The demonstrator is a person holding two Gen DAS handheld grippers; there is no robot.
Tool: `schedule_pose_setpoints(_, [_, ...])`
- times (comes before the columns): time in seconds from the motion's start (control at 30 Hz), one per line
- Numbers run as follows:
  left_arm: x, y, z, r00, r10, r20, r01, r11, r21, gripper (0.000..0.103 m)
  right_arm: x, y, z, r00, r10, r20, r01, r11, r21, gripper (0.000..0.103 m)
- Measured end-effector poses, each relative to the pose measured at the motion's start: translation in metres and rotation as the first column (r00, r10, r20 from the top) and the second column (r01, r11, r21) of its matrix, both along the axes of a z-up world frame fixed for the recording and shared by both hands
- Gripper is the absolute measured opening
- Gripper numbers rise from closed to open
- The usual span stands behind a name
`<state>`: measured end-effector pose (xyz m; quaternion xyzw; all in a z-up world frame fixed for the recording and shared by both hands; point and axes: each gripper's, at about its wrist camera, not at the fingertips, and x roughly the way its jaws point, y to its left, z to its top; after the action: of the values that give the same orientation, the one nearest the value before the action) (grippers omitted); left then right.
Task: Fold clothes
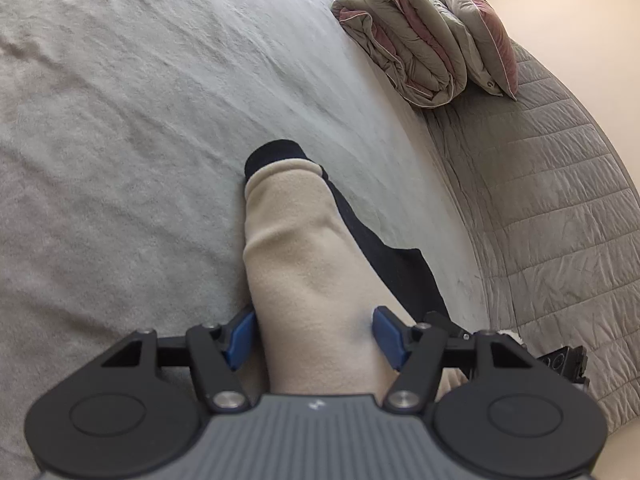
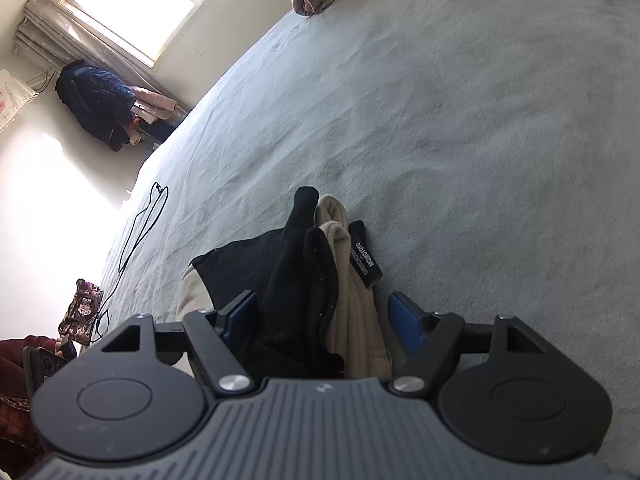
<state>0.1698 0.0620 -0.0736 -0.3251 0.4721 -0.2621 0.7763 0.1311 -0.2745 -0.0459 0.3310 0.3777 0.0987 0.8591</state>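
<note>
A beige and black garment lies on the grey bed cover. In the left wrist view its beige sleeve with a black cuff stretches away from me, with black fabric beside it. My left gripper is open, and the sleeve fills the gap between its blue pads. In the right wrist view a bunched black part and a ribbed beige part with a black label sit between the spread fingers of my right gripper, which is open.
A folded duvet and a pillow lie at the bed's far end by a quilted cover. A black cable and a patterned pouch rest near the bed's left edge. Clothes are piled under the window.
</note>
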Motion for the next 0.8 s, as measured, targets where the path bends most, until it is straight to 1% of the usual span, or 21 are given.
schedule_pose_setpoints(0.17, [-0.012, -0.003, 0.000, 1.000, 0.003, 0.015, -0.003, 1.000, -0.005, 0.063, -0.004, -0.001, -0.004, 1.000, 0.016, -0.010, -0.016, 1.000, 0.022, 0.075])
schedule_pose_setpoints(0.43, [-0.013, 0.000, -0.002, 1.000, 0.011, 0.021, -0.010, 1.000, -0.019, 0.063, -0.010, -0.003, -0.009, 0.999, 0.042, -0.024, -0.041, 0.998, 0.057, 0.075])
schedule_pose_setpoints(0.8, [-0.012, 0.001, -0.001, 1.000, 0.007, 0.022, -0.006, 1.000, -0.017, 0.063, -0.007, -0.001, -0.011, 0.999, 0.036, -0.023, -0.034, 0.998, 0.052, 0.075])
